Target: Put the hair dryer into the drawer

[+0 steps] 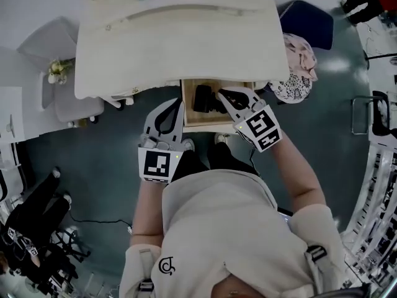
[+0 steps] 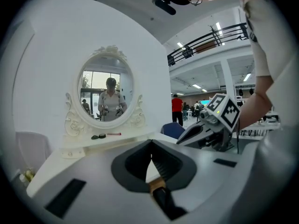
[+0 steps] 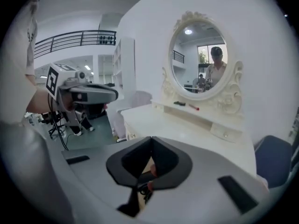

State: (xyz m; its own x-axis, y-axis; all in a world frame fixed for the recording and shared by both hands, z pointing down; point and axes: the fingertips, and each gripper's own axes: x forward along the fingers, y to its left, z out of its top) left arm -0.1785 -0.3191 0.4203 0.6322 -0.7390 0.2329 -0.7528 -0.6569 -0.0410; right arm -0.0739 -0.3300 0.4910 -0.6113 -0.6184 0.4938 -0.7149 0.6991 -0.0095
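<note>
Two grippers: both have their jaws closed, tips meeting, and neither gripper view shows anything pinched between them.
Hair dryer (image 1: 203, 98): a black shape lying inside the open drawer (image 1: 190, 118), toward its left and middle, on the wood floor.
Drawer: pulled out from under the front edge of the white dressing table (image 1: 173, 48), toward the person; its front wall is the part nearest both grippers.
Right gripper (image 1: 219, 94): reaches in over the drawer from the right, its closed tips at the dryer's right side, touching or just beside it. From above, the dark pads and the dark dryer run together, so I cannot tell which.
Left gripper (image 1: 177, 102): outside the drawer, its tips just beside the drawer's left wall and apart from the dryer.
Nearer hand: the right, clearly; the dryer lies ahead of it and a little to its left.
Long axis: the dryer's body seems to run front to back in the drawer, with a shorter part reaching right toward the right gripper. The outline is too blurred to be sure.
Stage, as a judgement: the dryer appears to be already placed and let go.
Coming move, as a judgement: the right gripper must lift up and back before the drawer can slide in. The left gripper is well placed to push the front.
Risk: pushing while the right tips are inside would trap them against the table edge.
</note>
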